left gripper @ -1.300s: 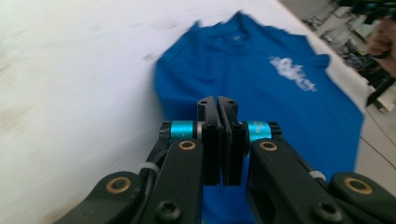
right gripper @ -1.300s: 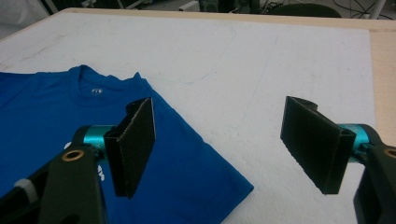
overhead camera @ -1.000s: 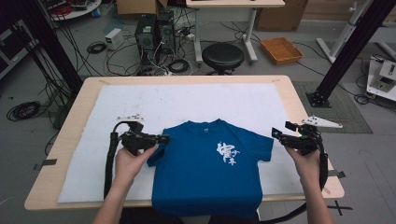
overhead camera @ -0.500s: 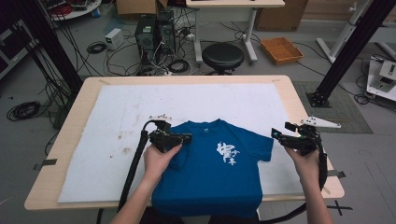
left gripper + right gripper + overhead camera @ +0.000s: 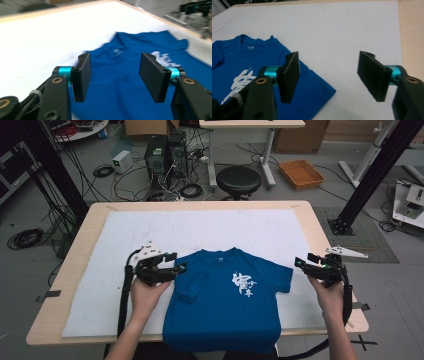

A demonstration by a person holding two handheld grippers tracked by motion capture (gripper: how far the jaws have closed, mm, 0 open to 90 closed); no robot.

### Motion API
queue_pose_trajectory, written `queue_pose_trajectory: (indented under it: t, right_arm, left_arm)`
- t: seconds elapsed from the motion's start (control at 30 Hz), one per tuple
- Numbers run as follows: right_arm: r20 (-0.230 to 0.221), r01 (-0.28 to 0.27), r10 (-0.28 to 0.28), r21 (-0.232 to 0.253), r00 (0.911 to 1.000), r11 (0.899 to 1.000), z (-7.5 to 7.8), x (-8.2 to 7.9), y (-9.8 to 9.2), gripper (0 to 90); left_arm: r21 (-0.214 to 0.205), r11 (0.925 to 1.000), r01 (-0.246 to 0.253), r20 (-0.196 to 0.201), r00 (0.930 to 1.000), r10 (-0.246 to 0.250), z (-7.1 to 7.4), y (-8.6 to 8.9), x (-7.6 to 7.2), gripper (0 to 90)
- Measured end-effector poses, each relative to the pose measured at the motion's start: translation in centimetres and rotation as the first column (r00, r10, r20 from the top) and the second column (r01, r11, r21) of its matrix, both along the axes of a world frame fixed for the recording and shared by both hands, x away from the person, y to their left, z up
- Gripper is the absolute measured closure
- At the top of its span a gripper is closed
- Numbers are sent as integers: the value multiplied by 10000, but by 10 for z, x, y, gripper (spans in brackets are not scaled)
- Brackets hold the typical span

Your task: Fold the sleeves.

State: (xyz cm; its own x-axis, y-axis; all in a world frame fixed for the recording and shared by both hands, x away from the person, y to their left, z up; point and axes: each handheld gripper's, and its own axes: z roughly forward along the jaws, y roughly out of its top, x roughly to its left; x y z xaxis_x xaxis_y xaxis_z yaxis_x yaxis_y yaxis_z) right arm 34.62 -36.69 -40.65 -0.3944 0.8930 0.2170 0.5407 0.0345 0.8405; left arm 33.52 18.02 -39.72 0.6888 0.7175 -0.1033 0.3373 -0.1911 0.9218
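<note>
One folded sleeve (image 5: 192, 287) high view, collar label (image 5: 250, 47) right gripper view

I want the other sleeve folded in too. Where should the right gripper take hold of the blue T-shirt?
Probably at the outer hem of the spread sleeve of the blue T-shirt, coming in level from the shirt's outer side. That corner lies flat and pointed on the white mat, toward the open right gripper.
</note>
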Motion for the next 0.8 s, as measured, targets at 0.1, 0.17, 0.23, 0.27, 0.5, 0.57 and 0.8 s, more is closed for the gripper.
queue_pose_trajectory:
  t: [0.1, 0.17, 0.23, 0.27, 0.5, 0.57, 0.8]
  right_arm:
    - [-276, -55, 59, 120, 9996, 9999, -6, 3, -2, 424]
    - [-485, -102, 103, 34, 9988, 9999, -12, 5, -3, 467]
    - [-713, -176, 172, -59, 9973, 9998, -17, 8, -3, 510]
    - [-841, -164, 155, -100, 9963, 9998, -20, 10, -2, 522]
    - [-1526, -68, 13, -354, 9883, 9994, -34, 21, -1, 598]
    - [-1538, -84, 23, -385, 9881, 9992, -35, 22, 0, 603]
    - [-1691, -131, 21, -635, 9856, 9979, -40, 25, 4, 626]
  left_arm:
    - [67, 9991, -407, 221, 9989, 406, -1, 17, -6, 400]
    - [-15, 9974, -721, 347, 9968, 721, -5, 33, -10, 400]
    - [-6, 9944, -1054, 323, 9939, 1054, -10, 46, -12, 400]
    - [36, 9930, -1180, 235, 9928, 1179, -12, 52, -12, 400]
    - [-308, 9886, -1474, -35, 9891, 1474, -19, 71, -8, 400]
    - [-211, 9892, -1450, -46, 9894, 1449, -19, 71, -7, 400]
    - [-119, 9886, -1502, -136, 9886, 1500, -21, 72, -7, 400]
